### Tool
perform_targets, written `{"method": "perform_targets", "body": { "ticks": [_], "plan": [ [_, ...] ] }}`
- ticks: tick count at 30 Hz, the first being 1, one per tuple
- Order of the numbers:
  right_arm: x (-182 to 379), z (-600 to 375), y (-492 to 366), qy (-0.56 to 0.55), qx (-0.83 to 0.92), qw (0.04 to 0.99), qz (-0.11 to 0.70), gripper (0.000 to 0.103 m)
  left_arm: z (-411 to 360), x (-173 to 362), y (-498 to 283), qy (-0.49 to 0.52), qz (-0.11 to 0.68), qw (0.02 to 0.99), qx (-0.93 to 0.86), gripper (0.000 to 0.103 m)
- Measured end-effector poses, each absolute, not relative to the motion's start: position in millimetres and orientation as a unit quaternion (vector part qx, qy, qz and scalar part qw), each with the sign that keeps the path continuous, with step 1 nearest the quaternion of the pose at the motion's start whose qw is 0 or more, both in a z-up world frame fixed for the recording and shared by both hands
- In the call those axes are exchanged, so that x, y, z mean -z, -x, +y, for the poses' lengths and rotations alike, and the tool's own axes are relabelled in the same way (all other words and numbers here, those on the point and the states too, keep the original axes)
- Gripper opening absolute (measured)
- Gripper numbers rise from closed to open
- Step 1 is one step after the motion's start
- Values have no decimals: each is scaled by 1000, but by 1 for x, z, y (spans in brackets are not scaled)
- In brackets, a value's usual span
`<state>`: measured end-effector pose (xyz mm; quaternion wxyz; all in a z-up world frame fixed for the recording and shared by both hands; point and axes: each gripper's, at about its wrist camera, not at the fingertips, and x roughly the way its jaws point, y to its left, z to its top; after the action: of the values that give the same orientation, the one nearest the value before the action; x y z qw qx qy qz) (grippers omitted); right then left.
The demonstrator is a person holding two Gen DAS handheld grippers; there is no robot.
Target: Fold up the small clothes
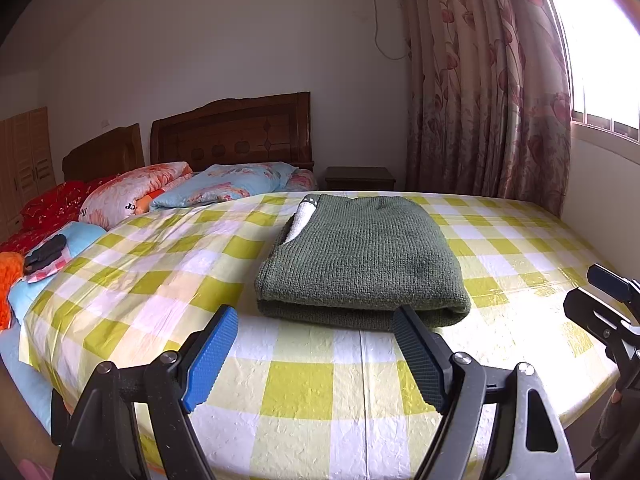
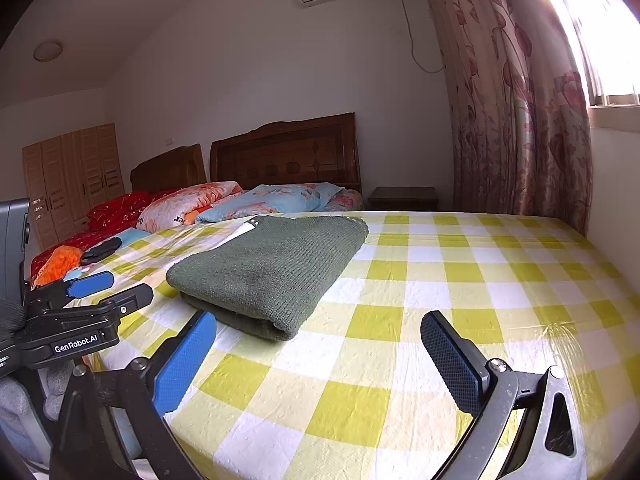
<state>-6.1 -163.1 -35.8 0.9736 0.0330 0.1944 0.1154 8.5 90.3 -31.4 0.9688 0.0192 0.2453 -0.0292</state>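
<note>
A dark green knitted garment point(image 1: 362, 258) lies folded flat on the yellow-and-white checked cloth point(image 1: 300, 392), with a white lining showing at its far left corner. It also shows in the right wrist view point(image 2: 272, 268). My left gripper point(image 1: 316, 334) is open and empty, its fingertips just short of the garment's near folded edge. My right gripper point(image 2: 318, 338) is open and empty, to the right of the garment's near corner. The left gripper shows at the left of the right wrist view point(image 2: 86, 292).
The checked cloth point(image 2: 460, 280) covers a bed. Pillows and quilts point(image 1: 168, 192) lie against wooden headboards point(image 1: 232, 132). A small dark item point(image 1: 44, 254) and an orange cloth point(image 1: 8, 280) lie at the left. A curtain point(image 1: 492, 88), window and wall are to the right.
</note>
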Motion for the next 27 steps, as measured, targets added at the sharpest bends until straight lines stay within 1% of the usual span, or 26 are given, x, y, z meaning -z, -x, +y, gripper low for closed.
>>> {"method": "perform_targets", "body": {
  "ticks": [23,27],
  "plan": [
    [38,-165,5,-38,-117,971,203,103,92,35,-8,-20,247,968,29,81],
    [40,-164,5,-38,-118,971,205,103,92,36,-4,-17,237,971,21,81]
  ]
}}
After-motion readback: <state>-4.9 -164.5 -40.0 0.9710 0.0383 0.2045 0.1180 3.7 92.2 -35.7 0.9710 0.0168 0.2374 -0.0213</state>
